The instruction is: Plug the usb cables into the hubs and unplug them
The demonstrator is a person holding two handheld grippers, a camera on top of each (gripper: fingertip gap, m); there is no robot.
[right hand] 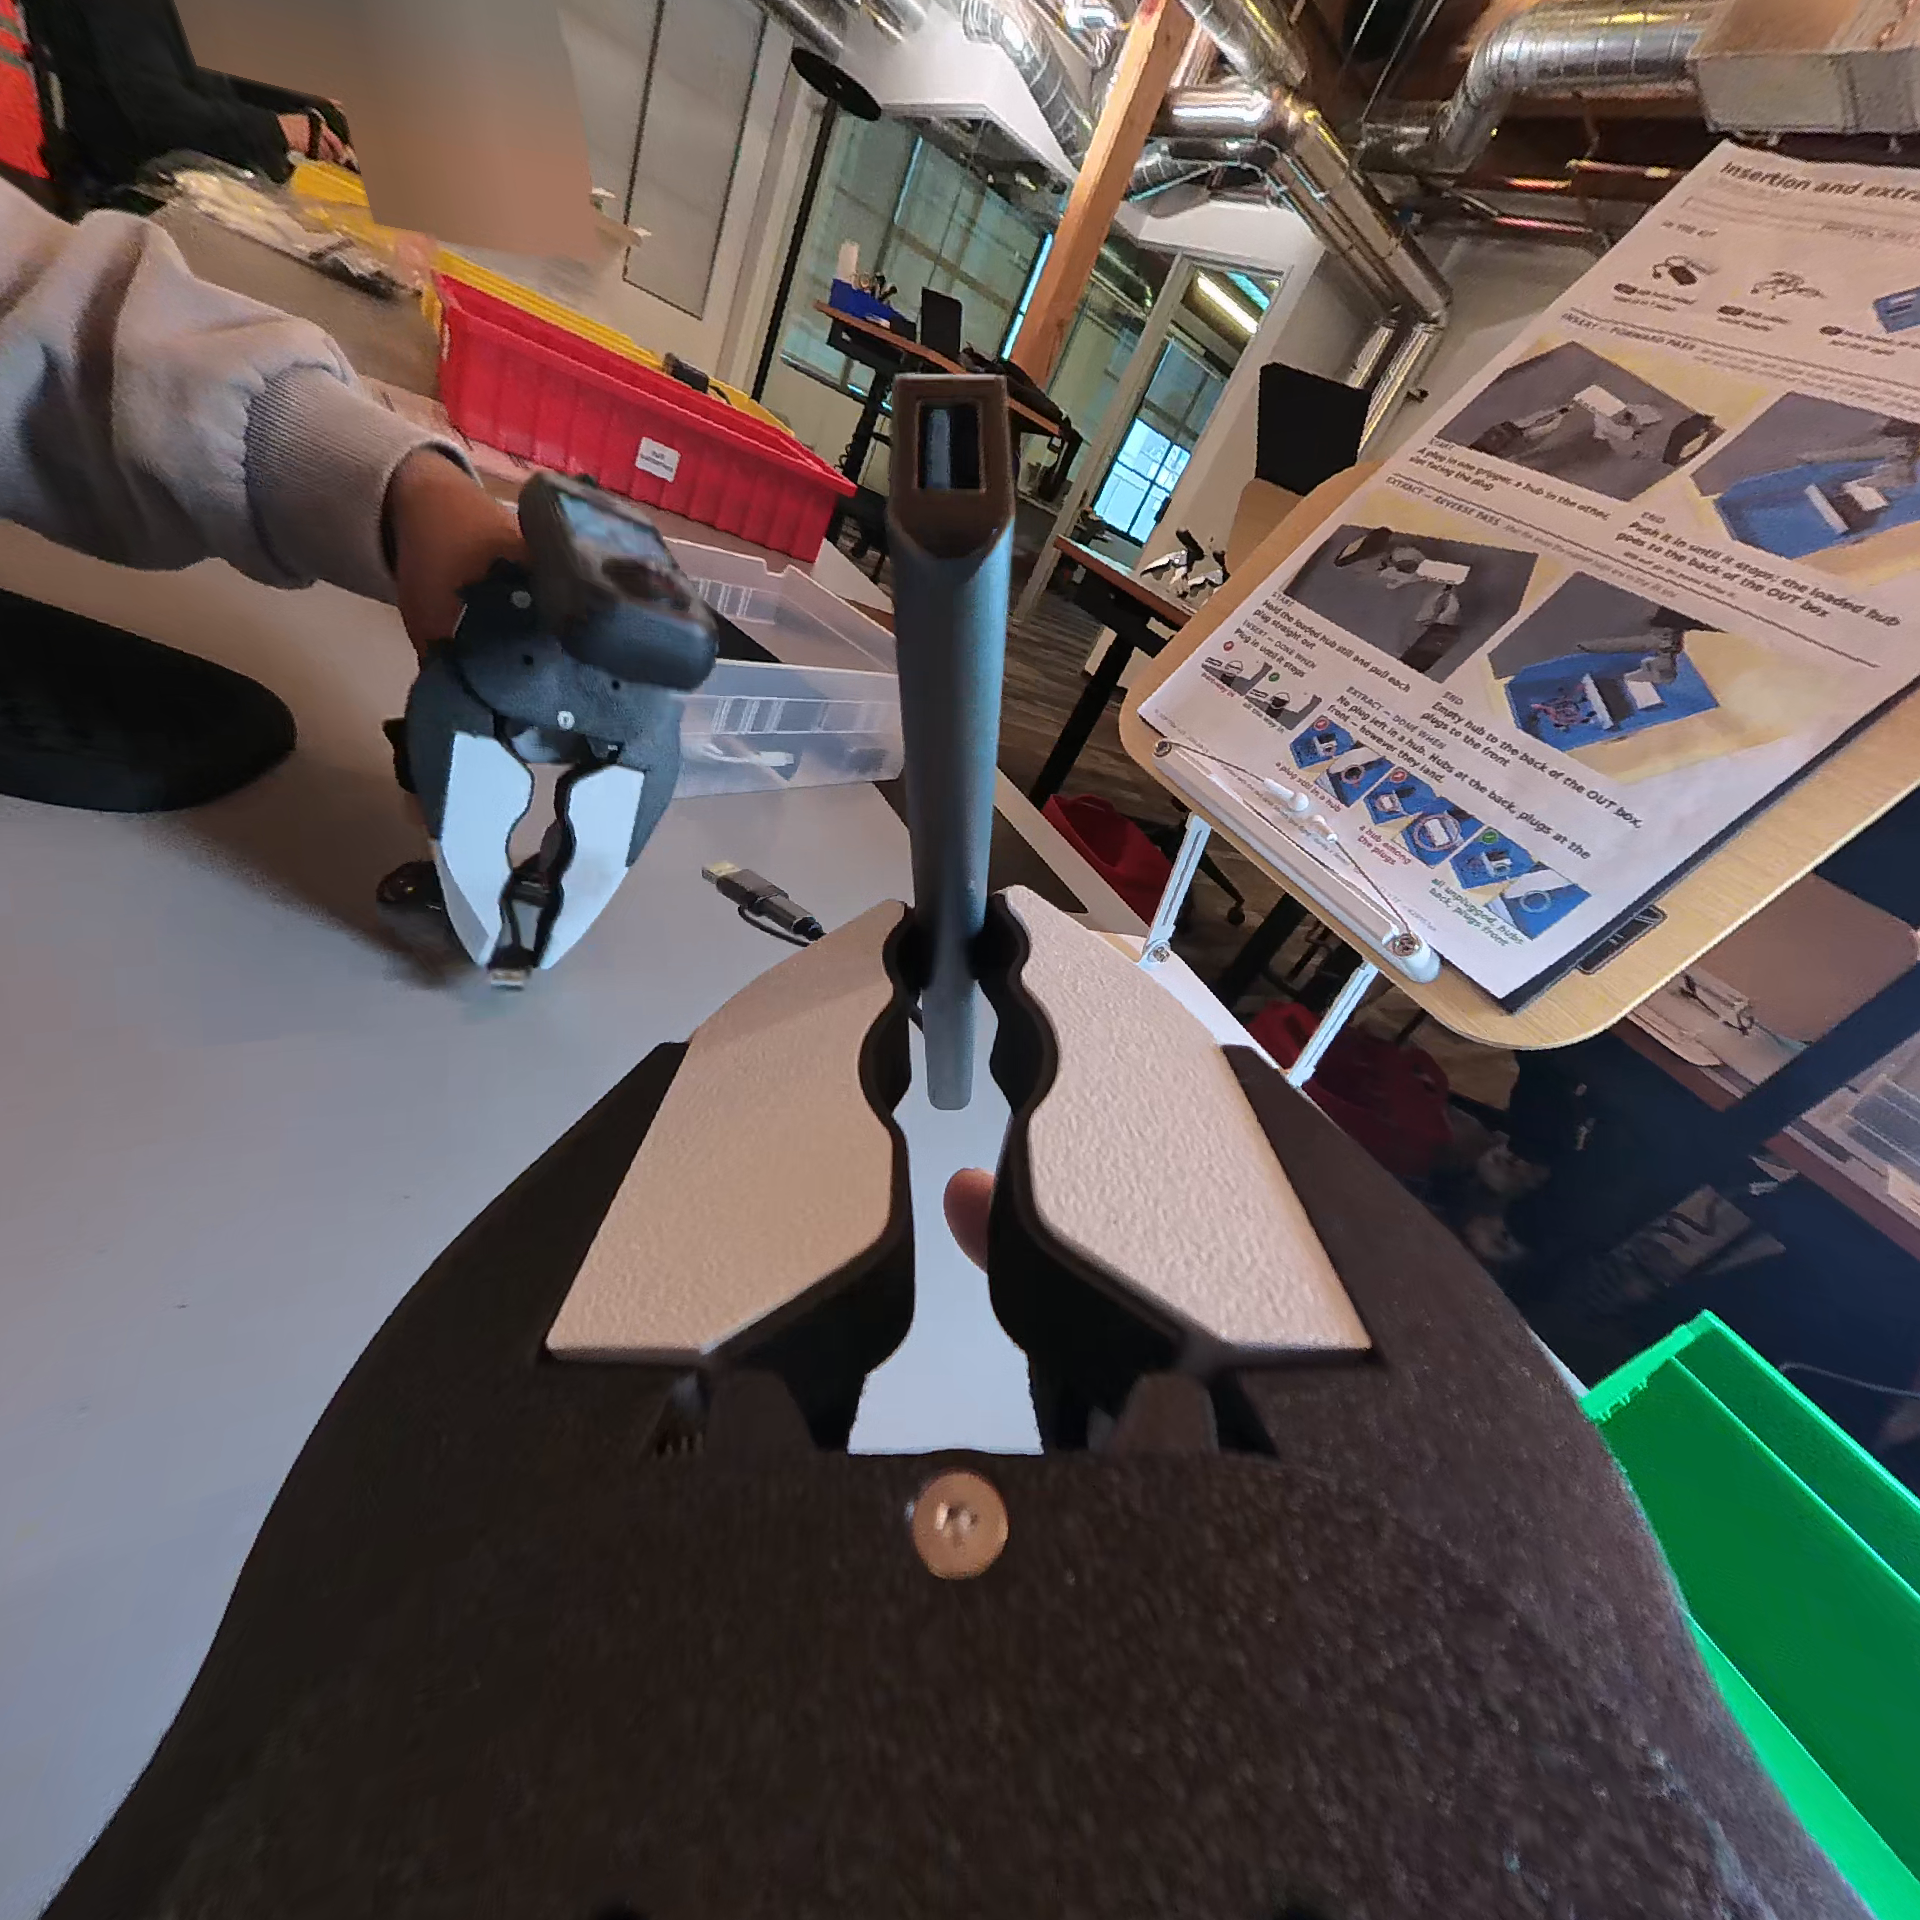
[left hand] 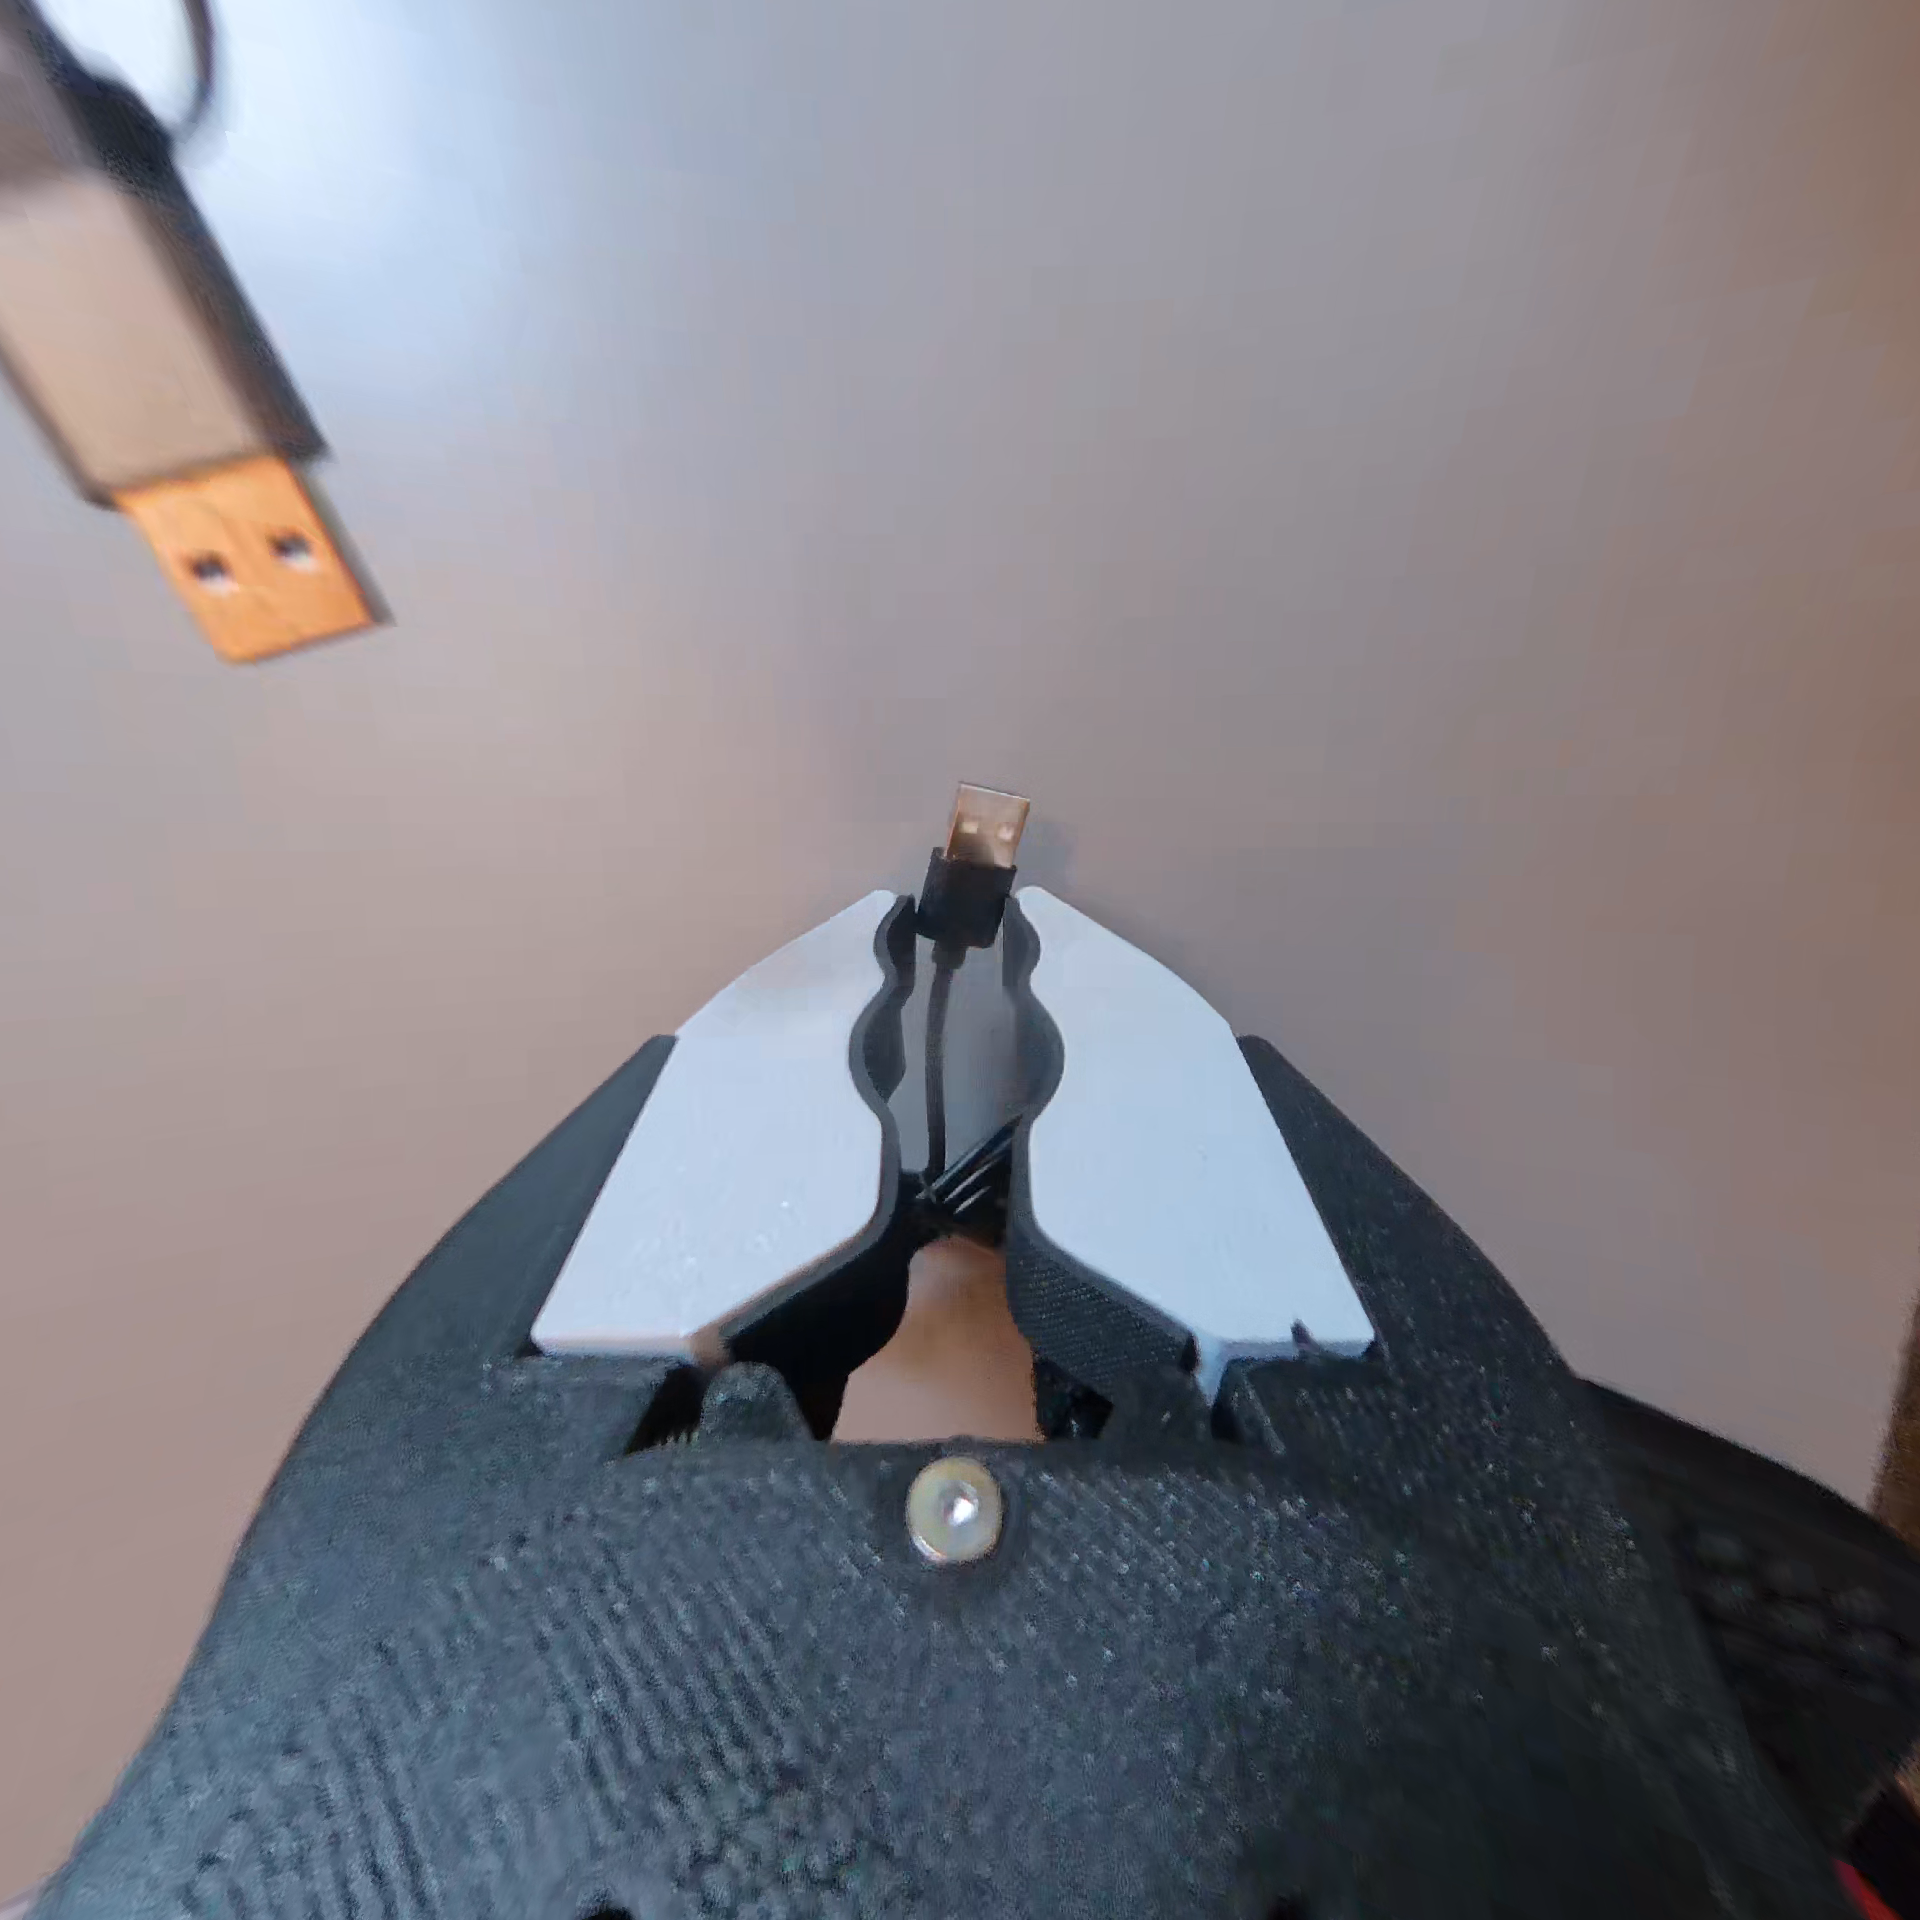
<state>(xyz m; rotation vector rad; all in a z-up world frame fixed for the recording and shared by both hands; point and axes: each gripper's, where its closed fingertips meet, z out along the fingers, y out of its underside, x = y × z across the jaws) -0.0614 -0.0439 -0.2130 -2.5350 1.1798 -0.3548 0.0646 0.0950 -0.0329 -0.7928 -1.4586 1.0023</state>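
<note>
Your left gripper (left hand: 961,914) pinches a black cable (left hand: 935,1049) just behind its plug (left hand: 987,826), which points down at the bench (left hand: 1351,468), very near or touching it. Your right gripper (right hand: 948,940) clamps the grey hub (right hand: 951,727) near its lower end, the open port (right hand: 951,447) tilted up and away.

Plug and port are well apart and face different ways; push before they line up and the plug may skew in your fingers (left hand: 769,1122) or jam on the port's rim. Held so low, the long hub could pivot.

An adapter (right hand: 764,899) lies loose near the bench's far edge. Beyond are red (right hand: 613,416) and clear (right hand: 790,675) bins, an instruction sheet (right hand: 1558,582) on a stand at right, and a green bin (right hand: 1787,1558).
</note>
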